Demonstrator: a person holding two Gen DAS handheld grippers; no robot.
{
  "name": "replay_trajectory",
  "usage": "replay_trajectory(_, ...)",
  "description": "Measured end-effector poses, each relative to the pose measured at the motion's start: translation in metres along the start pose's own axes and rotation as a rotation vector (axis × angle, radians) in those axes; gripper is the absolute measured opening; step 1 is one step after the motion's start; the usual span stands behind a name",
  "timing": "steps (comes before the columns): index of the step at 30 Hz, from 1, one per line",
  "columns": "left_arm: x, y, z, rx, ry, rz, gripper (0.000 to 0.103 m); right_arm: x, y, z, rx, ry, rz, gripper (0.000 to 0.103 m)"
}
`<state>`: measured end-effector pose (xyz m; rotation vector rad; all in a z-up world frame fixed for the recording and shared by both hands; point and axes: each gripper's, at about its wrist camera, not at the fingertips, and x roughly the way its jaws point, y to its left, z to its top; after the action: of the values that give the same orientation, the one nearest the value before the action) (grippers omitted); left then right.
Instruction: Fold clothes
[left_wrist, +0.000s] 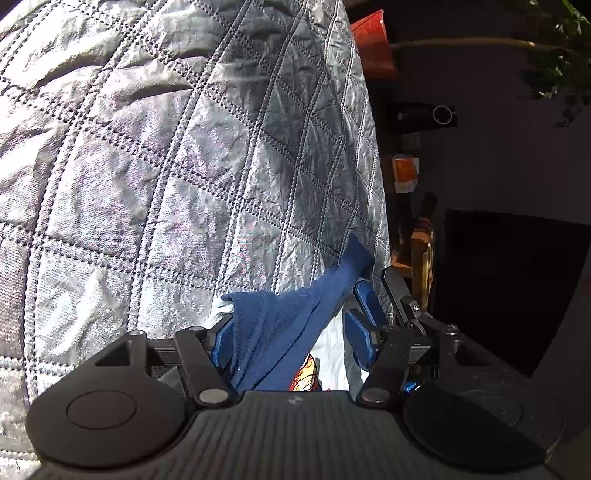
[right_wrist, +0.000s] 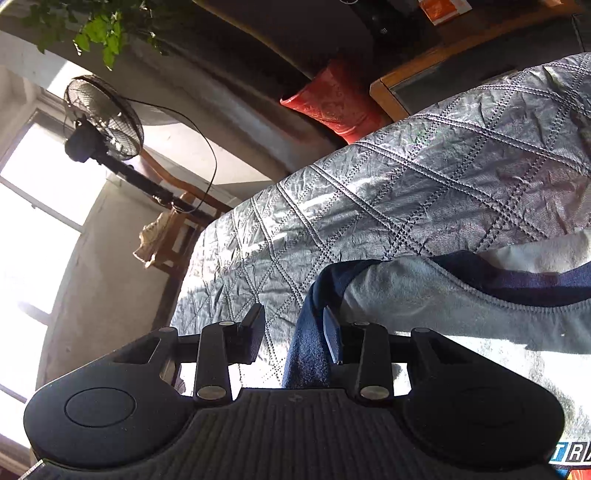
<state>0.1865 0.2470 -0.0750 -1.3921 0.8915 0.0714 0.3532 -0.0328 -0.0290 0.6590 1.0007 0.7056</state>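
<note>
1. White T-shirt (right_wrist: 461, 295) with navy sleeve (left_wrist: 288, 325) and a printed front, lying on the quilted grey bed cover (left_wrist: 147, 166), near its edge.
2. Left claw (left_wrist: 291, 332) partly spread around the bunched navy sleeve; cloth between the jaws, firm pinch cannot be told.
3. Right claw (right_wrist: 295, 332) partly spread, navy sleeve hem (right_wrist: 310, 339) running between the jaws and lying against 1 finger; grip not confirmed.
4. Judged early: no finished fold visible, garment lying rumpled, both sleeve ends only being taken up.
5. Left to do: folding sleeves inward, folding the body, smoothing.
</note>
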Motion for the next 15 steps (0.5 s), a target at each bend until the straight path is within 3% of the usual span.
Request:
replay_trajectory(2, 0.003, 0.004, 0.001, -0.021, 0.002, 0.025, 0.011, 0.004, 0.001, 0.001, -0.016, 0.015, -0.025, 0.043)
replay_trajectory(3, 0.004, 0.008, 0.001, -0.040, 0.000, 0.026, 0.008, 0.008, 0.002, 0.001, -0.021, 0.023, -0.030, 0.043)
replay_trajectory(7, 0.004, 0.012, 0.001, -0.065, -0.011, 0.039, 0.004, 0.017, 0.007, 0.005, -0.029, 0.020, -0.046, 0.042)
replay_trajectory(10, 0.001, 0.004, -0.002, -0.025, -0.050, 0.085, 0.003, 0.024, 0.011, 0.004, -0.065, 0.030, -0.087, 0.002)
replay_trajectory(15, -0.009, 0.000, -0.005, -0.028, -0.111, 0.124, 0.003, 0.022, 0.011, 0.003, -0.084, -0.018, -0.133, 0.002)
